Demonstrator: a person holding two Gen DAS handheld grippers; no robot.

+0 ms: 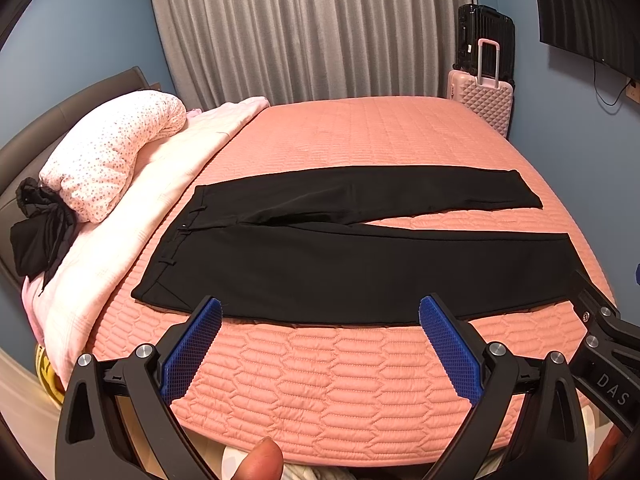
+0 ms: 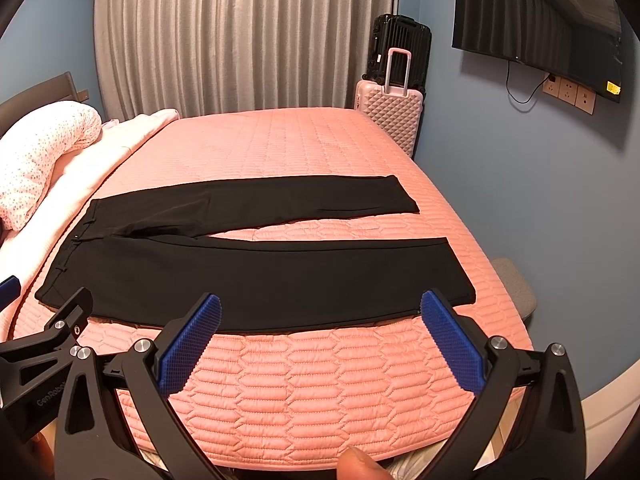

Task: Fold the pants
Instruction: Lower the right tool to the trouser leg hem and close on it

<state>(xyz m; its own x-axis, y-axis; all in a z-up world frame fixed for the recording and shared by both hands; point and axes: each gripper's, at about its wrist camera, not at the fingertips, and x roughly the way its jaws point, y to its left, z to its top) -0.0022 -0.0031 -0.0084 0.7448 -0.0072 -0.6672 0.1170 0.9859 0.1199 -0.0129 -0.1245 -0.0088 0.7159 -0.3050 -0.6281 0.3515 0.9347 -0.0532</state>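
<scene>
Bed (image 1: 360,380) with a pink quilted cover. Black pants (image 1: 360,264) lie flat on it, legs apart, waistband toward a pale blanket (image 1: 160,184) and a dotted pillow (image 1: 112,152).

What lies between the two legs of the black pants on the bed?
Only a bare wedge of the pink quilted bedspread separates the legs of the pants, widening toward the hems; the right wrist view shows it best.

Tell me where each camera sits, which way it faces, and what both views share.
Left wrist: on the open left gripper, facing across the quilted pink bed at the flat black pants; a fingertip shows.
Right wrist: on the open right gripper, same heading, nearer the leg hems; a fingertip shows.
Shared: pants, bed, grey curtain, pink suitcase.
</scene>
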